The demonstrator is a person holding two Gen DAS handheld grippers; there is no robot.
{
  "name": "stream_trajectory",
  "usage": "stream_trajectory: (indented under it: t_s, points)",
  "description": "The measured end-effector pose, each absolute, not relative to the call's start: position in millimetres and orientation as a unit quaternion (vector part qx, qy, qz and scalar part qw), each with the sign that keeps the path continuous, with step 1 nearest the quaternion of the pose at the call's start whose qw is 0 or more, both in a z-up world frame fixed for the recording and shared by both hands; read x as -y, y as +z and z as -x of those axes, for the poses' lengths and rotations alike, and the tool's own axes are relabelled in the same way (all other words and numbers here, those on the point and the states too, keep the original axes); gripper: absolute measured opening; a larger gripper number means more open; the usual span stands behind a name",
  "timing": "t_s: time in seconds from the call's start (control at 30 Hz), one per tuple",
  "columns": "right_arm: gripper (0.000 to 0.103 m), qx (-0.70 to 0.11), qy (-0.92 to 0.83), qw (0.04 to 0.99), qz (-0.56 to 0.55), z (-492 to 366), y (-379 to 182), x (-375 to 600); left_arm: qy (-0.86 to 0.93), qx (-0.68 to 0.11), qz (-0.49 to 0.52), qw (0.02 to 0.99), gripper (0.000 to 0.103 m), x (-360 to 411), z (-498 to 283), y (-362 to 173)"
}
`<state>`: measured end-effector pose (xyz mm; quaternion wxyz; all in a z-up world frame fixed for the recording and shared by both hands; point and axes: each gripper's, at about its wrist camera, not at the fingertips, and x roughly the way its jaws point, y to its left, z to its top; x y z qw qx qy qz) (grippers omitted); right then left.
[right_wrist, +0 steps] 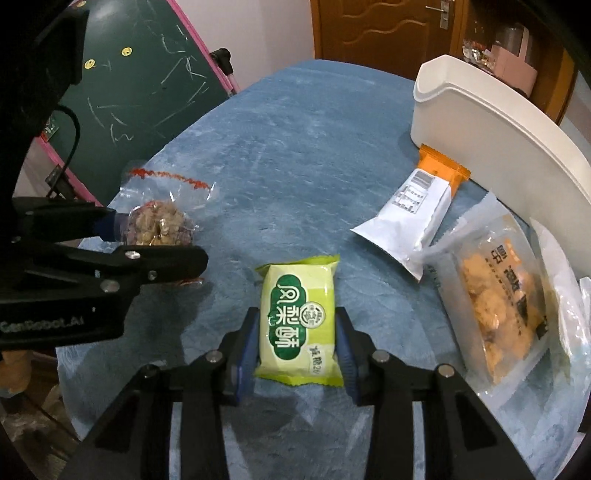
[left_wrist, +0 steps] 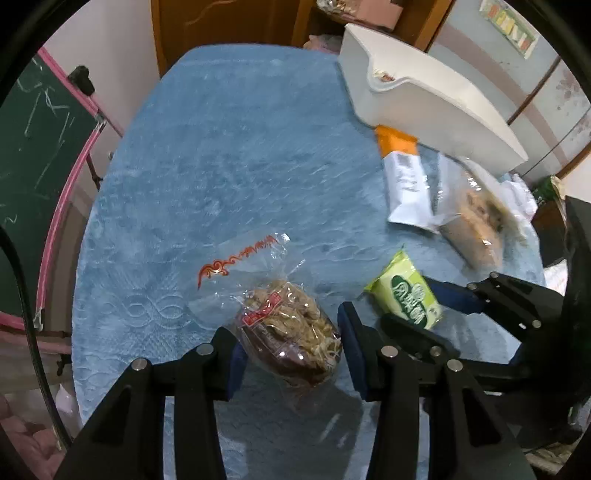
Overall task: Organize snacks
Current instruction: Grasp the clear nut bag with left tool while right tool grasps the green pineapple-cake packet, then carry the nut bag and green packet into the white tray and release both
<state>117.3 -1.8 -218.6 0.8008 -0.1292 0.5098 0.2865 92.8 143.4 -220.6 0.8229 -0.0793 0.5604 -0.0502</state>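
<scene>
1. While the left gripper [left_wrist: 291, 354] is clamped on the clear bag of nut brittle [left_wrist: 291, 328], the right gripper [right_wrist: 295, 341] brackets the green pastry packet [right_wrist: 299, 325], pad contact unclear.
2. Both lie well short of the white bin [right_wrist: 495, 122].
3. Beside the bin, the orange-ended white packet [right_wrist: 410, 218] and the fried-snack bag [right_wrist: 495, 288] wait; little appears sorted.

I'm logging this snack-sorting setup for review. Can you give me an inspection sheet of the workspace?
Surface: blue cloth covers the table.
Job's things: clear nut bag, green pastry pack, white-orange packet, crispy snack pouch, white bin.
Clutter: nothing seen.
Grippers: left gripper shut on the clear nut bag; right gripper shut on the green pastry pack.
Cables: black cable at the left gripper.
Surroundings: chalkboard, wooden door.
</scene>
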Motion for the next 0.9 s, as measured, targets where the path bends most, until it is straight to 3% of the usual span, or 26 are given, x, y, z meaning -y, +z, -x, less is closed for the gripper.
stream_trajectory:
  t_s: [0.47, 0.9]
  points:
    - [0.039, -0.410, 0.248, 0.874, 0.078, -84, -125, 72, -0.103, -0.484, 0.020, 0.869, 0.044, -92, -70, -131]
    - [0.039, -0.296, 0.185, 0.935, 0.059, -110, -7, 147, -0.147, -0.398, -0.064, 0.903, 0.044, -26, -122, -27]
